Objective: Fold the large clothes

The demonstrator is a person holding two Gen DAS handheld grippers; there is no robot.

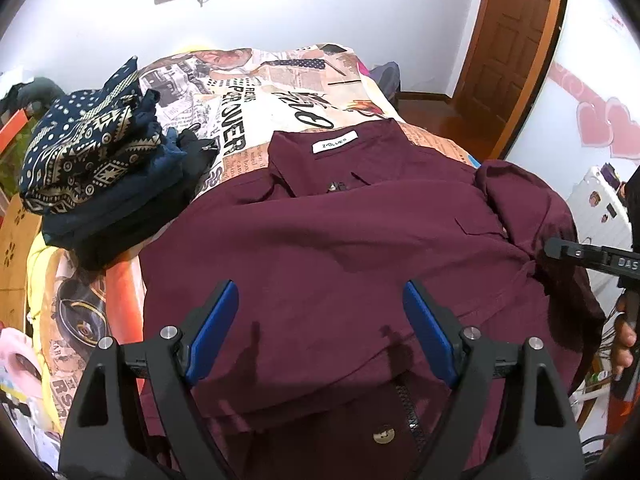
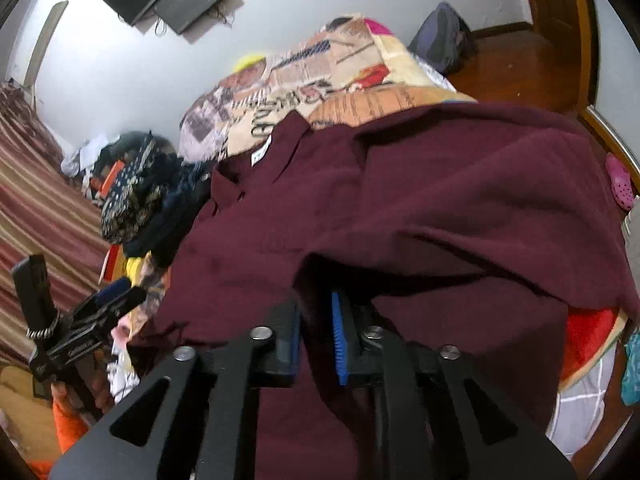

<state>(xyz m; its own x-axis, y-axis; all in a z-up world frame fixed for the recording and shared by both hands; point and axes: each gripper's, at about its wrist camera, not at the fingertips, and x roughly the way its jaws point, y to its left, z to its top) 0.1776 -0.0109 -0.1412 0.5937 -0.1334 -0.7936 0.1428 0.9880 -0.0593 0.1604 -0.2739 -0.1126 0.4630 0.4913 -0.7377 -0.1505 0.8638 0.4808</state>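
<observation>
- Left wrist view: the left claw (image 1: 320, 332) hangs wide open, empty, over the maroon shirt (image 1: 340, 240) spread mid-frame on the patterned bedspread (image 1: 248, 92); folded clothes (image 1: 92, 172) sit upper left.
- Right wrist view: the right claw (image 2: 316, 340) stands slightly parted with shirt cloth between its pads (image 2: 338, 340), low centre; whether they press it I cannot tell.

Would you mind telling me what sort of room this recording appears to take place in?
Most likely a bedroom in a home: the maroon shirt lies on a bed with a printed cover, a pile of folded clothes sits beside it, and a wooden door stands behind.
</observation>
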